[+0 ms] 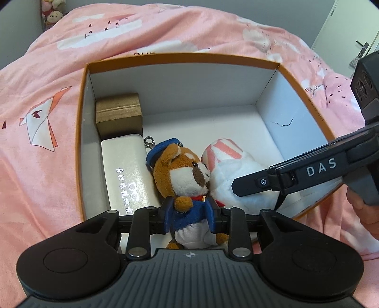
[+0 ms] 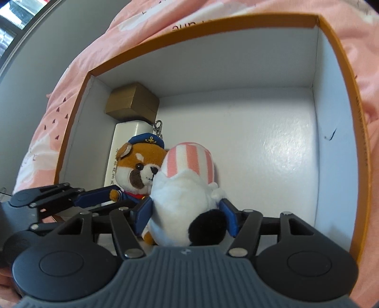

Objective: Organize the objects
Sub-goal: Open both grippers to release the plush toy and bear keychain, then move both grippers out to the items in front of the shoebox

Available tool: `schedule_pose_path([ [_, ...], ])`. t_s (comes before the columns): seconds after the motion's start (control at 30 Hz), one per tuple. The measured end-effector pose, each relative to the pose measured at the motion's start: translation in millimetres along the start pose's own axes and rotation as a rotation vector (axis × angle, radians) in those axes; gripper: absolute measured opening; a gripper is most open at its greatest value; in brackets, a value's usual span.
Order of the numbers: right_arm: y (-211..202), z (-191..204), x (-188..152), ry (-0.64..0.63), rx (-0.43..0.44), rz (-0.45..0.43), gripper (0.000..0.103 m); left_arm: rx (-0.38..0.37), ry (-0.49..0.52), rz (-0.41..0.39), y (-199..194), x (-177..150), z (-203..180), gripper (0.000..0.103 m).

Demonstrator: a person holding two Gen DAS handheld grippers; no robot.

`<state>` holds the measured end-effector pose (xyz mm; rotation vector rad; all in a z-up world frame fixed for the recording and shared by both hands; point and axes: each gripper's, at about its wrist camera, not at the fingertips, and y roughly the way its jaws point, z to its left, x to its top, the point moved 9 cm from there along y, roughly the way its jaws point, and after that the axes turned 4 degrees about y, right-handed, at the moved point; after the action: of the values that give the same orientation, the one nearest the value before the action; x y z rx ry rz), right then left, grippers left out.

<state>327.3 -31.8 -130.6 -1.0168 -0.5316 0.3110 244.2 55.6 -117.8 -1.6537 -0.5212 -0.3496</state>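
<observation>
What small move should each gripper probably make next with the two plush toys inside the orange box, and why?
Probably open both and lift away. The left gripper clamps the sailor dog plush, the right gripper the white plush; both toys seem to rest on the floor of the orange box, beside the white case.

Home bedroom. A pink duvet [image 1: 165, 30] w/ white cloud & paper-plane prints is covering a bed and filling most of both views. Soft toys [image 1: 51, 11] are sitting in the far corner by a grey wall. A white door [image 1: 348, 35] w/ a metal lever handle [image 1: 361, 47] is showing at far right. An orange box [image 1: 80, 132] w/ plush toys etc. is sitting on the bedding.
</observation>
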Motion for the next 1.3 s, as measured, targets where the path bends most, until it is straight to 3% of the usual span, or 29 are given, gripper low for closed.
schedule_pose_path([
  [0.3, -13.4, -3.5, -8.7, 0.063, 0.012, -0.026, 0.064, -0.011, 0.004, -0.027, -8.7, -3.1, -2.5, 0.034],
  [0.37, -15.7, -3.5, -10.0, 0.062, -0.001, -0.031, 0.052, -0.009, 0.001, -0.032, -10.7, -3.0, -2.8, 0.034],
  [0.43, -17.4, 2.3, -11.3, 0.031, -0.007, -0.034, 0.05, -0.005, 0.004, -0.039, -12.3, -3.4, -3.3, 0.034],
  [0.7, -0.2, 6.3, -15.3, 0.034, -0.029, -0.022, 0.05, -0.002, 0.012, -0.046, -11.4, -5.4, -6.6, 0.034],
  [0.8, -4.5, 9.1, -15.8, 0.014, -0.041, -0.054, 0.054, 0.005, 0.014, -0.072, -16.4, -5.2, -6.9, 0.035],
  [1.03, -13.7, 12.7, -18.9, -0.046, -0.119, -0.138, 0.073, 0.009, 0.013, -0.159, -36.0, -2.0, -10.5, 0.053],
  [1.3, -30.3, 16.1, -20.0, -0.097, -0.162, -0.232, 0.083, -0.014, 0.015, -0.205, -58.0, -2.6, -15.2, 0.055],
])
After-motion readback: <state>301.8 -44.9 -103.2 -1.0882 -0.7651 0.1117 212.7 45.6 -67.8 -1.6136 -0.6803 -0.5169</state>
